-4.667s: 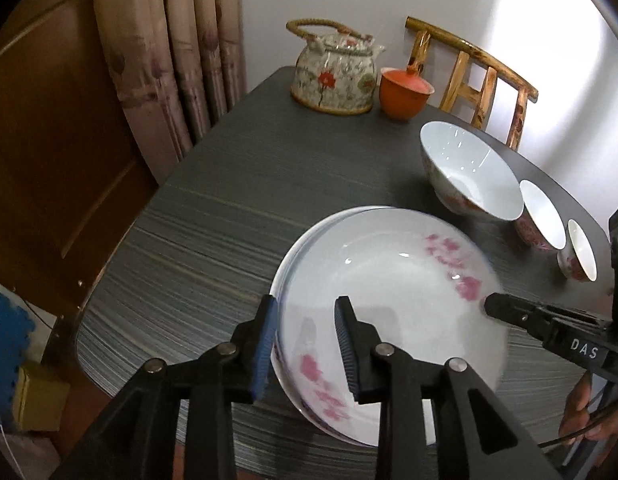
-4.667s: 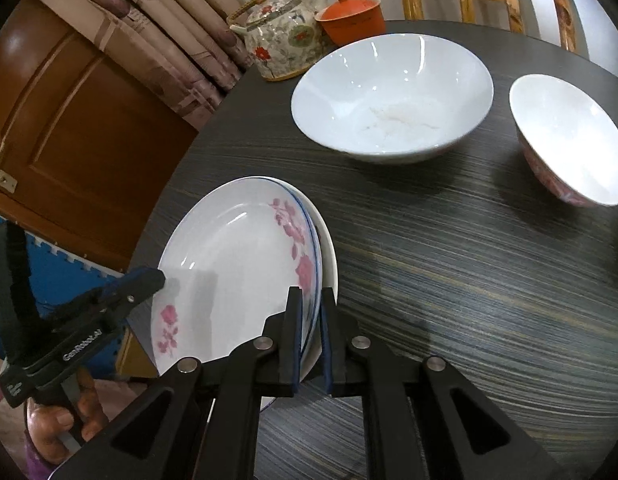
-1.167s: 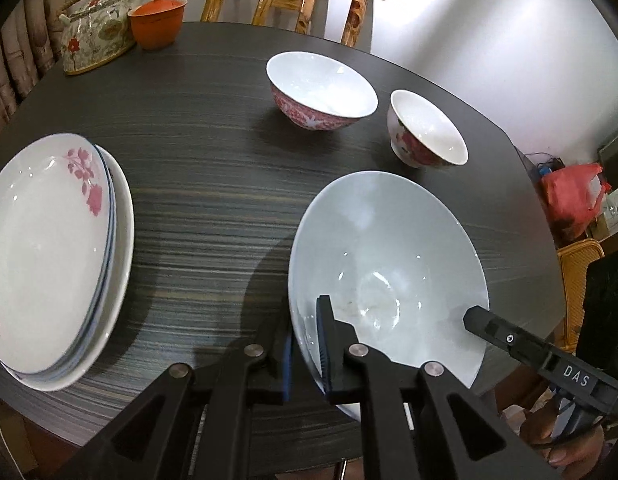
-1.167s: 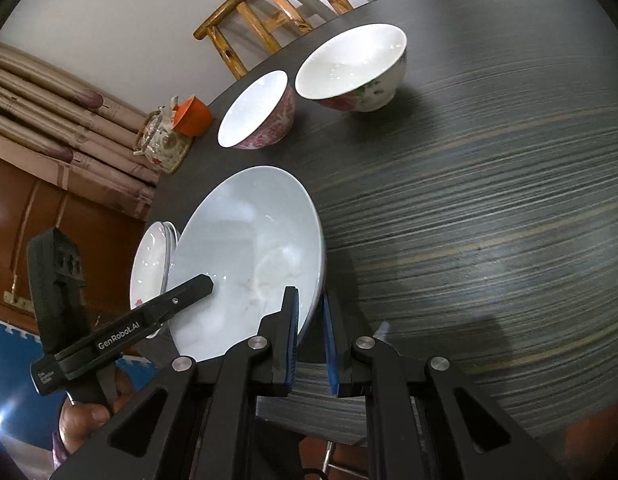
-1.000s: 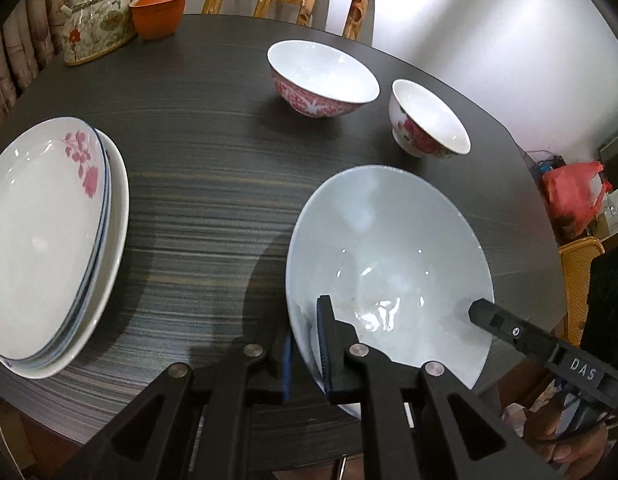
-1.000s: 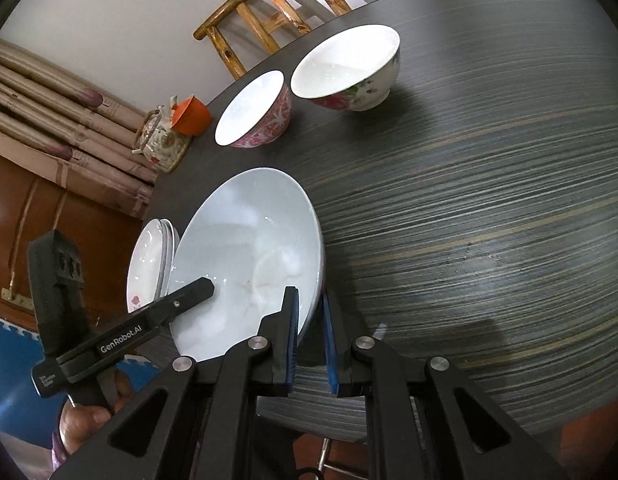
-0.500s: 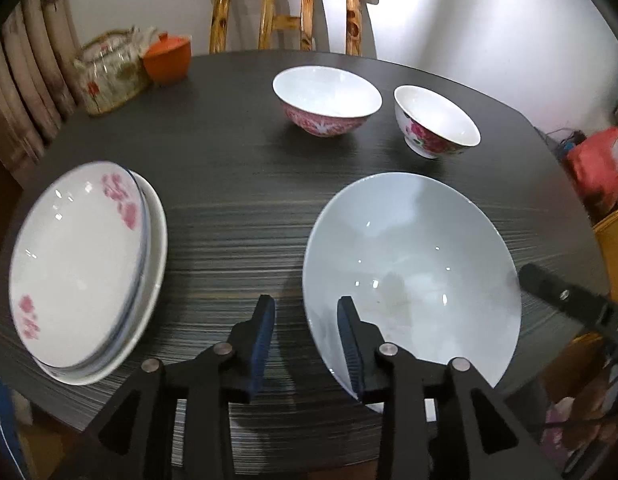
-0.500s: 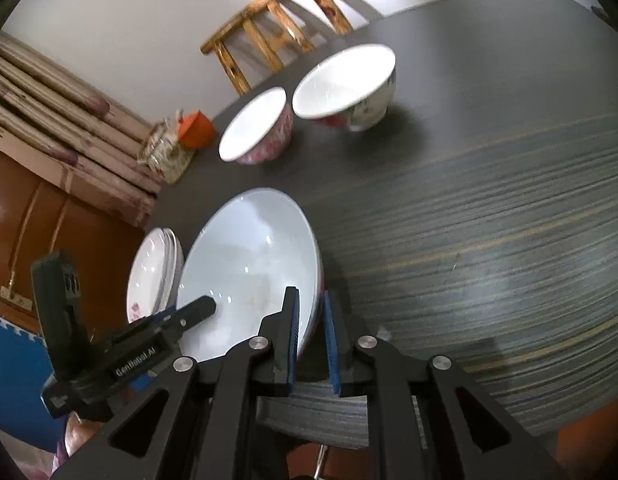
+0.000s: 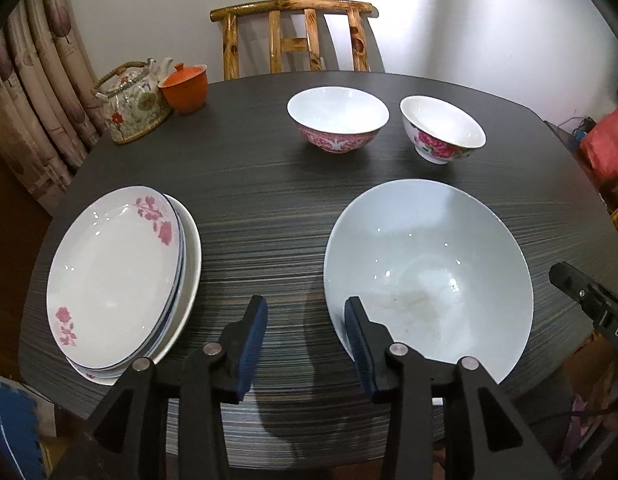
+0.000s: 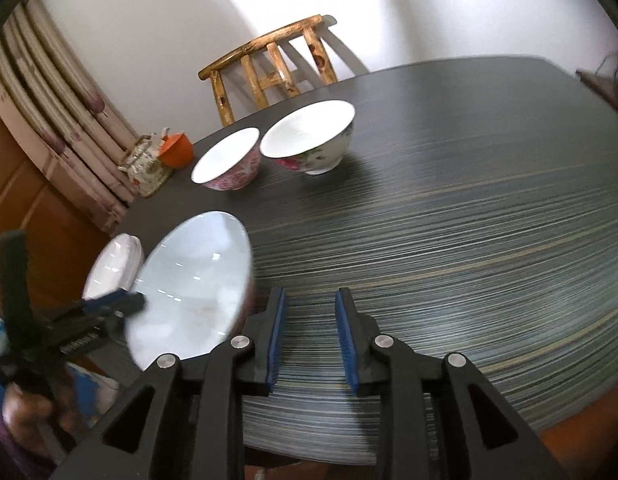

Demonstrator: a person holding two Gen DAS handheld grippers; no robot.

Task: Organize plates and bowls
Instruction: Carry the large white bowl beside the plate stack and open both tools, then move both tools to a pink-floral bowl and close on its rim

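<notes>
The left tongs (image 9: 305,332) hang low over the near edge of the bench (image 9: 269,200), pointing across it toward the chair (image 9: 293,36). Their jaws are wide apart and hold nothing. The right tongs (image 10: 309,332) are also low at the near edge, tilted, and their jaws are apart and hold nothing too.

The big bowl (image 9: 429,276) sits on the bench just to the right of the left tongs. Its rim is right by the right finger, but I cannot tell if they touch. In the right view the big bowl (image 10: 193,284) lies just left of the right tongs, close to the left finger.

The plates (image 9: 117,276) are stacked to the left of the left tongs, a little apart from them. Two small bowls stand side by side farther back: the pink bowl (image 9: 337,119) and the flower bowl (image 9: 443,129).

The left view shows the flowers on the top plate, plus the teapot (image 9: 131,100) and orange cup (image 9: 185,88) clearly. The right view shows only the plates' edge (image 10: 115,268), a bit blurry. It also shows a hand (image 10: 25,412) gripping the left tongs.
</notes>
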